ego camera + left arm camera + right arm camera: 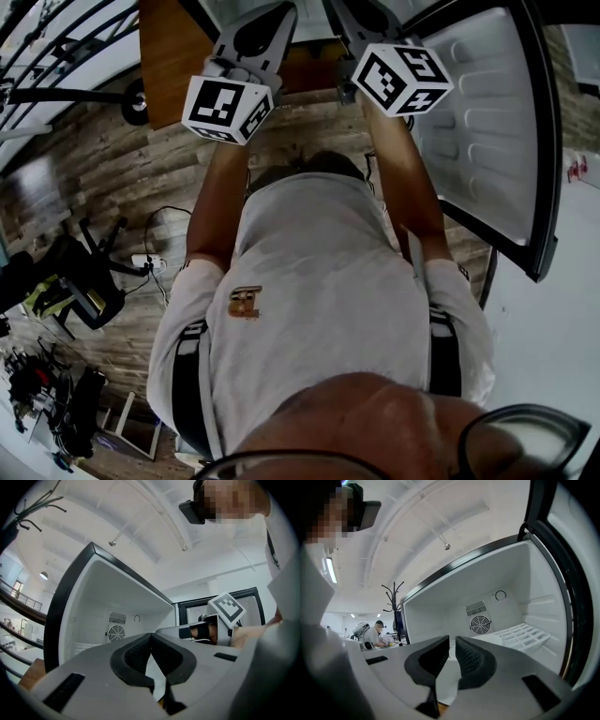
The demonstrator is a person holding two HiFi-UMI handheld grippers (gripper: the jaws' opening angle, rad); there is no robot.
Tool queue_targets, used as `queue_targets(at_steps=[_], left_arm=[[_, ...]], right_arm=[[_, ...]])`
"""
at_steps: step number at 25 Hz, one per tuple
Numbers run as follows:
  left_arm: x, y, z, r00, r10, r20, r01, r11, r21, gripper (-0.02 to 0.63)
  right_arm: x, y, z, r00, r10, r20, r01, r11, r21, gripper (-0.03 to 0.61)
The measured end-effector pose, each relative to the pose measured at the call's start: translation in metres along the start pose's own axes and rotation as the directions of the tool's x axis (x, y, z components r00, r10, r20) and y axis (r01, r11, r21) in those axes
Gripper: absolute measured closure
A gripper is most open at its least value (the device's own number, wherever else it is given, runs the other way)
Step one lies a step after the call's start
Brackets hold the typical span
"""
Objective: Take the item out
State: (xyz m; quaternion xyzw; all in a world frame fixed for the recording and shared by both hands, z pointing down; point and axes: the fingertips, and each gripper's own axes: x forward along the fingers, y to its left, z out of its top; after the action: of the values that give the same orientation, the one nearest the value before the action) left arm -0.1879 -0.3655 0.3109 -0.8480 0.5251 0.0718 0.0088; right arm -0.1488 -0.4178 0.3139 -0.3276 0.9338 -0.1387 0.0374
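Both grippers are raised side by side in front of an open, white-lined fridge compartment (506, 602). My left gripper (151, 637) has its black pads (136, 656) touching at the tips, with nothing between them. The jaws of my right gripper (452, 639) are shut too and hold nothing. In the head view only the bodies and marker cubes of the left gripper (228, 108) and the right gripper (403, 78) show. The compartment has a round fan grille (480, 624) on its back wall and a white wire shelf (520, 637). No item is visible inside.
The fridge door (487, 122) stands open at the right, its dark frame (61, 611) edging the compartment. A wooden panel (173, 47) lies left of the fridge. Chairs and cables (84, 281) clutter the wood floor at left. A coat rack (393, 602) and a seated person (375, 632) are far off.
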Motion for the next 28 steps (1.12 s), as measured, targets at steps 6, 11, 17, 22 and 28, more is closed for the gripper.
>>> queue_targets(at_steps=[6,11,17,22,28], left_arm=[[0.008,0.001,-0.003,1.000,0.016,-0.008,-0.016,1.000,-0.005,0.595],[0.009,-0.001,-0.003,1.000,0.026,-0.016,-0.027,1.000,-0.011,0.595],[0.008,0.004,-0.004,0.999,0.042,-0.022,-0.042,0.999,-0.011,0.595],[0.009,0.011,-0.006,0.998,0.052,-0.025,-0.053,0.999,-0.012,0.595],[0.015,0.019,-0.009,0.998,0.053,-0.031,-0.054,0.998,-0.020,0.595]], right_arm=[[0.005,-0.021,-0.006,1.000,-0.025,0.001,0.024,0.986,0.164,0.540],[0.008,-0.032,-0.010,0.999,-0.043,0.011,0.035,0.925,0.379,0.439],[0.015,-0.047,-0.018,0.997,-0.075,0.033,0.038,0.784,0.620,0.423],[0.019,-0.057,-0.024,0.994,-0.105,0.034,0.046,0.674,0.738,0.416],[0.023,-0.060,-0.027,0.994,-0.104,0.027,0.038,0.575,0.817,0.413]])
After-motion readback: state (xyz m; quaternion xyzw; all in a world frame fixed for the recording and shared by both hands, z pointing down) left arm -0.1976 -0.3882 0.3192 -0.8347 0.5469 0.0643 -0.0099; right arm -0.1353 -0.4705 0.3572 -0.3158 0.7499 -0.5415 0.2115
